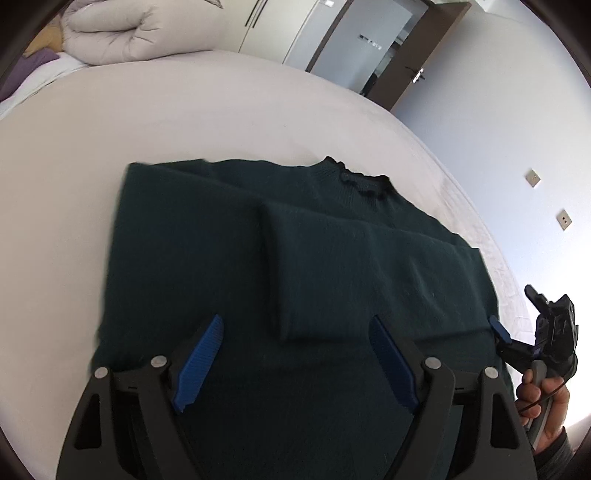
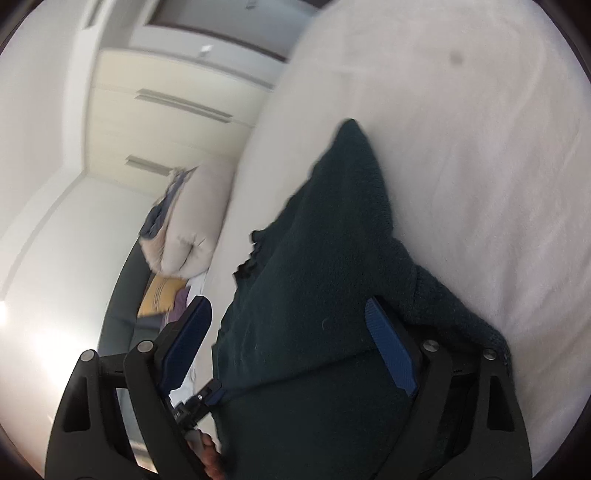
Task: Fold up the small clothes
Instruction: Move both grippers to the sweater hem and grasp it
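Note:
A dark green knit sweater (image 1: 295, 258) lies flat on the white bed (image 1: 184, 122), collar at the far side, one sleeve (image 1: 351, 266) folded across the body. My left gripper (image 1: 295, 350) is open, its blue fingers spread above the sweater's near part, holding nothing. My right gripper (image 1: 498, 328) shows at the sweater's right edge in the left wrist view. In the right wrist view my right gripper (image 2: 288, 325) is open, fingers on either side of the sweater (image 2: 314, 295), with cloth between them.
A folded pale duvet (image 1: 110, 33) and purple and yellow items (image 1: 40, 55) lie at the bed's far left. Wardrobe doors (image 1: 280, 26) and a room door (image 1: 406, 62) stand behind. The left gripper (image 2: 207, 398) and a hand show low in the right wrist view.

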The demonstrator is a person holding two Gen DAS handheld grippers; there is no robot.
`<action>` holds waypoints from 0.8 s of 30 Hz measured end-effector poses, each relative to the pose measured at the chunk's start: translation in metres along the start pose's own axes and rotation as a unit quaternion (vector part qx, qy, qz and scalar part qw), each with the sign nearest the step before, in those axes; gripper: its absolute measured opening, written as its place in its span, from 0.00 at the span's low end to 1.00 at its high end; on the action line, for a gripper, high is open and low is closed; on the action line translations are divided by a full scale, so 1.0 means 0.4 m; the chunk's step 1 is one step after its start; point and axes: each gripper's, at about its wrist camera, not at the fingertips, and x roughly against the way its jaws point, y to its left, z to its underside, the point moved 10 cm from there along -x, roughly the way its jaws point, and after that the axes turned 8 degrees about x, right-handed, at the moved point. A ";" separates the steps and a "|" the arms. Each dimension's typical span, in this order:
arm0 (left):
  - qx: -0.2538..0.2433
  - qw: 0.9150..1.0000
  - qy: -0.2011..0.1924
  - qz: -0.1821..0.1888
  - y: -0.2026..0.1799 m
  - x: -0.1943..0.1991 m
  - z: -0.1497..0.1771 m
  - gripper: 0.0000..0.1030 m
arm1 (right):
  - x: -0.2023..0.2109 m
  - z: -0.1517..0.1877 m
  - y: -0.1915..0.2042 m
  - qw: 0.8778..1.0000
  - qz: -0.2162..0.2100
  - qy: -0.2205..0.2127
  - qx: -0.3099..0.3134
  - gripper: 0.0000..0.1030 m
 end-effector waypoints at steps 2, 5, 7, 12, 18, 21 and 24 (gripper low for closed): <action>0.001 1.000 -0.006 0.015 -0.001 0.057 0.023 0.80 | 0.058 0.025 0.026 1.000 0.020 0.003 0.005 0.84; -0.010 0.999 -0.019 0.030 0.007 0.172 0.086 0.83 | 0.181 0.070 0.103 0.997 0.026 -0.026 0.072 0.84; -0.019 0.999 -0.023 0.031 0.019 0.241 0.145 0.89 | 0.256 0.105 0.141 0.992 0.037 -0.040 0.110 0.84; 0.001 1.000 -0.006 0.029 0.096 0.376 0.308 0.92 | 0.402 0.262 0.184 0.983 0.071 -0.009 0.168 0.84; 0.059 0.998 0.027 0.024 0.200 0.445 0.459 0.90 | 0.563 0.404 0.099 0.983 0.104 0.026 0.146 0.84; 0.086 0.993 0.057 0.054 0.210 0.445 0.506 0.86 | 0.616 0.451 0.055 0.987 0.100 0.030 0.118 0.84; 0.091 0.991 0.073 0.064 0.213 0.436 0.528 0.82 | 0.641 0.495 0.003 0.987 0.115 0.047 0.099 0.84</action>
